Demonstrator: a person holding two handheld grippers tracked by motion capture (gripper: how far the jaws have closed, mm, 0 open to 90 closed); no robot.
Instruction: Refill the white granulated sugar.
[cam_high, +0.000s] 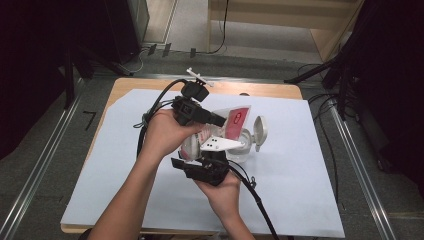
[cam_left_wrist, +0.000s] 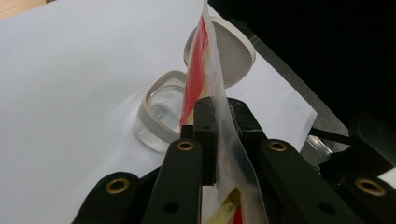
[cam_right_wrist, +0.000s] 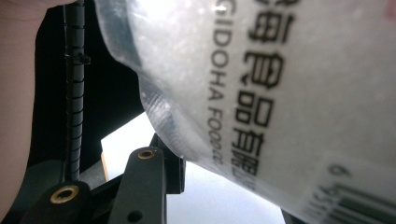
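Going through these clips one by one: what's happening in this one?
A person holds a red-and-white food pouch with two handheld grippers above a small clear jar, whose hinged lid stands open. The left gripper pinches the pouch's upper edge; the right gripper holds its lower body. Nothing visibly pours out.

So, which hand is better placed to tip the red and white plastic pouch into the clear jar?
Left, probably: its tool grips the red and white plastic pouch directly above the clear jar.
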